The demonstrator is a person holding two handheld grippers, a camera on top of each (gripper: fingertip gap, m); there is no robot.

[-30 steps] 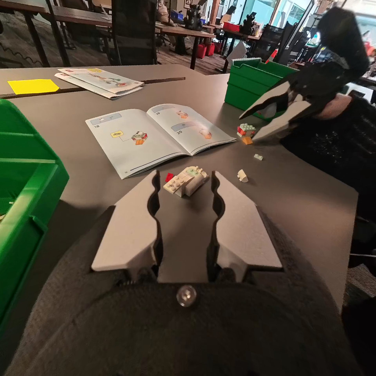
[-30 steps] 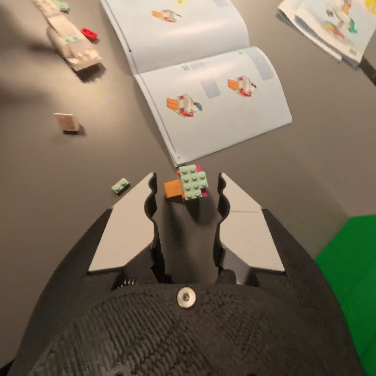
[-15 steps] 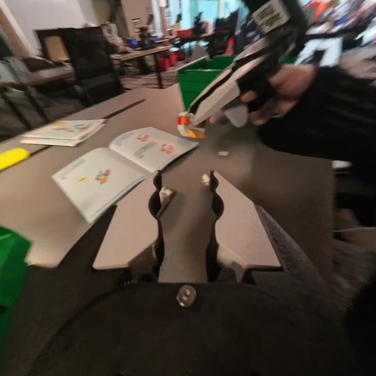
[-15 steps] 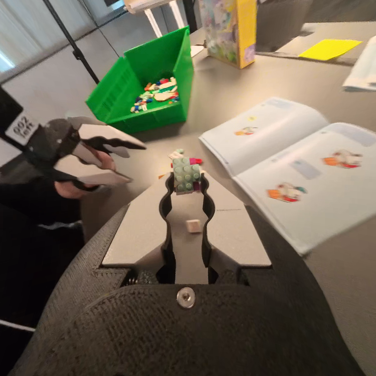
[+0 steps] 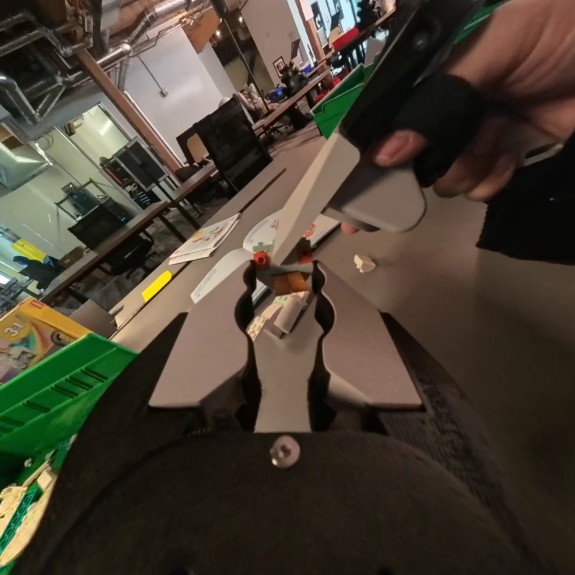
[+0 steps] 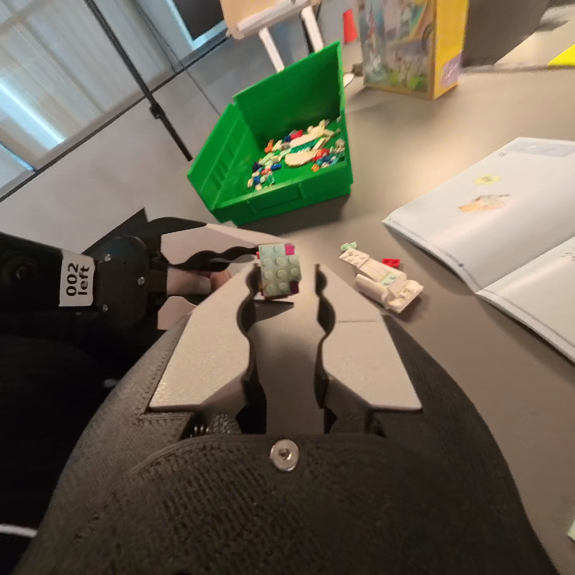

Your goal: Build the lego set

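Note:
A small lego assembly (image 5: pixel 286 278) with a mint green top, red bricks and an orange part is held in the air between the two grippers. My left gripper (image 5: pixel 281 269) is shut on it, one fingertip on each side. In the right wrist view the assembly (image 6: pixel 280 270) sits near my right gripper's (image 6: pixel 284 270) left finger, with a clear gap to the right finger, so this gripper is open. The left gripper's fingers (image 6: pixel 217 239) reach in from the left. A white lego assembly (image 6: pixel 382 280) lies on the table.
An open instruction booklet (image 6: pixel 497 217) lies at the right. A green bin (image 6: pixel 280 199) holds several loose bricks beside a lego box (image 6: pixel 404 46). A small red piece (image 6: pixel 391 263), a mint piece (image 6: pixel 348 246) and a white piece (image 5: pixel 364 263) lie loose. A second green bin (image 5: pixel 339 102) stands behind. Both grippers' tips are close together, under 4 cm apart. My left tips are roughly 10 cm from the white piece (image 5: pixel 364 263).
My right gripper picked the small assembly off the table and carried it to the left gripper. The left jaws closed on it and the right jaws widened off it.

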